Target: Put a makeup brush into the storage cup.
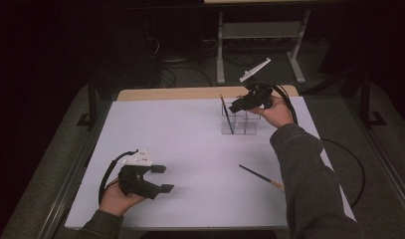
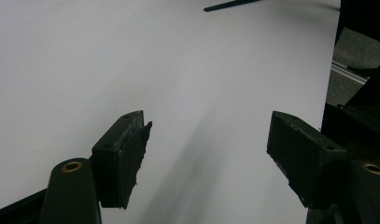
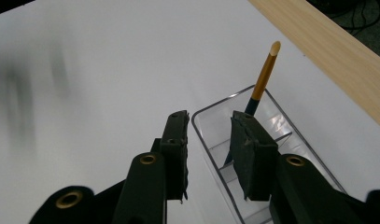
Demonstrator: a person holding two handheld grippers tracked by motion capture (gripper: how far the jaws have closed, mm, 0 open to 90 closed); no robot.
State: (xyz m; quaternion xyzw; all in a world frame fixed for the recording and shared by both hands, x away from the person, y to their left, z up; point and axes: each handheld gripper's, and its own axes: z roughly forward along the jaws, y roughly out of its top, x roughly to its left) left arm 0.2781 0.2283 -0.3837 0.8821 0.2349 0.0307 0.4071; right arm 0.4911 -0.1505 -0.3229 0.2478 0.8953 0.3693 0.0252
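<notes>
Your right gripper (image 3: 208, 140) hovers over the clear organizer (image 3: 271, 135), jaws slightly parted and gripping nothing; a paintbrush (image 3: 262, 79) stands inside, just beyond them. Your left gripper (image 2: 206, 154) rests wide open and empty above the white table (image 2: 131, 56). A second brush (image 1: 259, 176) lies on the table near your right sleeve.

A person's right gripper (image 1: 236, 106) hovers with its jaws a little apart over a clear organizer (image 1: 239, 122) where one brush (image 1: 226, 114) stands upright. A second brush (image 1: 261, 177) lies on the white table (image 1: 190, 149). The left gripper (image 1: 162, 178) rests, jaws spread wide and empty.
</notes>
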